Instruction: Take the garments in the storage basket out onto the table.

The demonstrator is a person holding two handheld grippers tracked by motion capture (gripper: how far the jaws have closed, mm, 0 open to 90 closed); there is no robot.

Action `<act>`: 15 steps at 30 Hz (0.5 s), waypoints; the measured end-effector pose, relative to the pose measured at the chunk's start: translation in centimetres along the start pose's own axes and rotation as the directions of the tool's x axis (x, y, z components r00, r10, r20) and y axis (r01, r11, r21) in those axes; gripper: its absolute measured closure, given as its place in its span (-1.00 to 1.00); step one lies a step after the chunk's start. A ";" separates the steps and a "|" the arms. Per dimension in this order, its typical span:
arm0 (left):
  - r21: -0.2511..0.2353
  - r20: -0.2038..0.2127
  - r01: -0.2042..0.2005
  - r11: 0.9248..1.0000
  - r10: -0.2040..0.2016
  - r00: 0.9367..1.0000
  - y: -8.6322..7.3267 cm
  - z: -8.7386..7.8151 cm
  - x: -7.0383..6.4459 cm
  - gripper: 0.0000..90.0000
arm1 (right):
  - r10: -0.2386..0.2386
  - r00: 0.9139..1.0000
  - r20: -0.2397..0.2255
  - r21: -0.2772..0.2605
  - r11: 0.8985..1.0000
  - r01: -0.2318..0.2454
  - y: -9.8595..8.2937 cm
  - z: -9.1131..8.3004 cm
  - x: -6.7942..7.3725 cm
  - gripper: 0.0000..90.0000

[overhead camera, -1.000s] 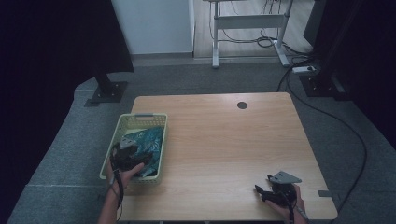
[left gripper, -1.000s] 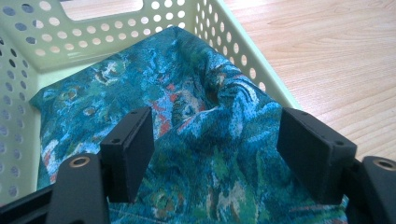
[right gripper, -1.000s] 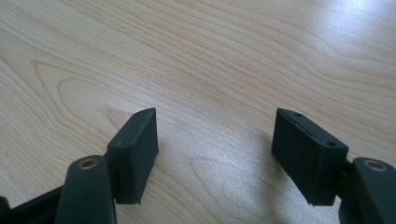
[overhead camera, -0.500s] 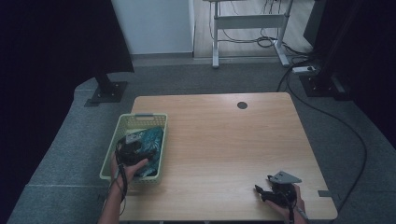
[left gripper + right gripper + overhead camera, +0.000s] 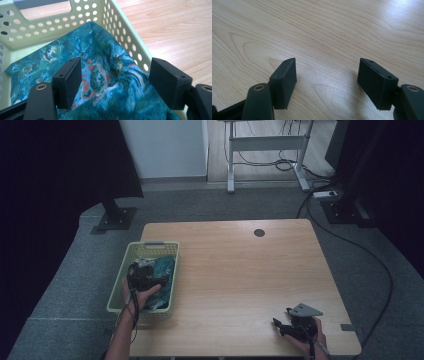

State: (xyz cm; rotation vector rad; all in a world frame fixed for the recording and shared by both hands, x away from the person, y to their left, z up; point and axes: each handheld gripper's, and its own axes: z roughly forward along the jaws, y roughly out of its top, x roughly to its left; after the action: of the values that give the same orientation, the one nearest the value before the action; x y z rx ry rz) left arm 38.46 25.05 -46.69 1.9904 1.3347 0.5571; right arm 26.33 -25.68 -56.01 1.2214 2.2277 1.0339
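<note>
Cloth: blue-green patterned cloth with red flecks (image 5: 105, 82) lies bunched in the pale green plastic basket with holes (image 5: 118, 290), at the table's near left.
Left gripper: the left gripper (image 5: 113, 82) sits low over the cloth, jaws spread wide, pinching nothing.
Right gripper: the right gripper (image 5: 327, 83) rests on the light wooden table (image 5: 240, 270), near right, jaws spread, nothing between them.
Risk: a jaw may catch the basket's side wall and drag the basket along.
Risk: a thin pinch of cloth may slip out.
</note>
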 end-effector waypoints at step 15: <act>0.050 0.006 0.021 0.999 -0.021 1.000 -0.2 2.0 0.2 -0.47 | 0.000 1.000 0.000 0.000 1.000 0.000 0.0 0.0 0.0 -0.31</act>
State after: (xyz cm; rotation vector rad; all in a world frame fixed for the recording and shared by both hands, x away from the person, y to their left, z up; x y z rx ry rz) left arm 39.73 24.74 -48.18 2.0143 1.3767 0.5112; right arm 26.33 -25.68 -56.01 1.2218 2.2275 1.0343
